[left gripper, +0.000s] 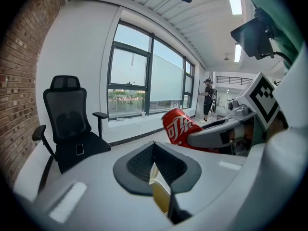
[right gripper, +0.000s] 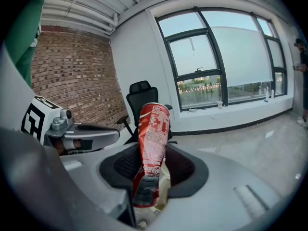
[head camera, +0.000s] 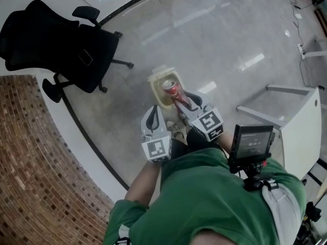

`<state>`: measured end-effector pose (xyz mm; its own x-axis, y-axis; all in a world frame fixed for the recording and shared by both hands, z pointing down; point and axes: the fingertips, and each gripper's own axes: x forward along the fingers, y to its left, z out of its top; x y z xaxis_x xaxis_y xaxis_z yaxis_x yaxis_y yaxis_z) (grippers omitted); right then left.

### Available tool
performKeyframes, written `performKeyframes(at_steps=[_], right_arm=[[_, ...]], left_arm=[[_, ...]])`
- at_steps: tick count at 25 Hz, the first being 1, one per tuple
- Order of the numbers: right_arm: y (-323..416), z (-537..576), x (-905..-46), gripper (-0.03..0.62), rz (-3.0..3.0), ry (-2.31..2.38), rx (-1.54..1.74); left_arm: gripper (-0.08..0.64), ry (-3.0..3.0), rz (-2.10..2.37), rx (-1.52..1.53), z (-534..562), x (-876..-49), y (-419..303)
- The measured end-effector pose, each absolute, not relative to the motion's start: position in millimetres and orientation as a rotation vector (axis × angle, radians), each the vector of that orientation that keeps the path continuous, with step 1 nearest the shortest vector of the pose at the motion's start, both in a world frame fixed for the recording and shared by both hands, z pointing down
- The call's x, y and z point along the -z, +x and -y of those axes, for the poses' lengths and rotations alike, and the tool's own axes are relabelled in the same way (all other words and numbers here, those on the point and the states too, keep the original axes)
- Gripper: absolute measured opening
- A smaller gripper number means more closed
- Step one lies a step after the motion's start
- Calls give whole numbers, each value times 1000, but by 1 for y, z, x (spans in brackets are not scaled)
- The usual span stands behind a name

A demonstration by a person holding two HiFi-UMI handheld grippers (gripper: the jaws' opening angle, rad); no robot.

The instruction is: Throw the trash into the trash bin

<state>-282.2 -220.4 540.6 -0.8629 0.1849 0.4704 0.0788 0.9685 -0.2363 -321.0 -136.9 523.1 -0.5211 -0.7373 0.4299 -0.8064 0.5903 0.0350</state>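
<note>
A crushed red drink can (head camera: 171, 91) is pinched in my right gripper (head camera: 180, 102), whose jaws are shut on its lower part. It hangs over the open cream trash bin (head camera: 156, 80) on the floor. In the right gripper view the can (right gripper: 153, 148) sticks up, tilted, between the dark pads (right gripper: 185, 170), with the bin's cream rim just below. My left gripper (head camera: 153, 117) is beside it on the left, its pads (left gripper: 139, 162) meeting with nothing between them. The left gripper view shows the can (left gripper: 180, 126) and the right gripper (left gripper: 216, 134) to its right.
A black office chair (head camera: 66, 45) stands at the back left on the grey floor. A brick wall (head camera: 30, 162) runs along the left, and a white desk (head camera: 301, 131) is at the right. A person (left gripper: 208, 97) stands far off by the windows.
</note>
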Motion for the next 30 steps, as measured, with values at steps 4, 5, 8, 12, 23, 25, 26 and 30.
performKeyframes(at_steps=[4,5,8,12,23,25,26,30], right_arm=[[-288,221,-570,149,2563,-201,-289],[-289,221,-578,149,2551,-204,-288],[-289,221,-602,149,2510,-213,-284],[-288,222,-634,149,2461,-212,-289],[-282,213,-721,149,2341,-226,-293],[-283,212,-737,149,2324,-228,-296],[-284,211,-746,149,2315,-230,-296],[-285,208,-782,149,2278,-241,-288]], left_arm=[[5,1211,2387,-258,137,-548,-325],[5,1206,2379,-262,137,-555,-325],[5,1196,2353,-278,138,-573,-325],[5,1189,2320,-291,140,-598,-325],[5,1150,2246,-338,131,-673,-323],[5,1141,2240,-325,131,-686,-326],[5,1137,2240,-322,130,-691,-327],[5,1109,2212,-347,123,-719,-327]])
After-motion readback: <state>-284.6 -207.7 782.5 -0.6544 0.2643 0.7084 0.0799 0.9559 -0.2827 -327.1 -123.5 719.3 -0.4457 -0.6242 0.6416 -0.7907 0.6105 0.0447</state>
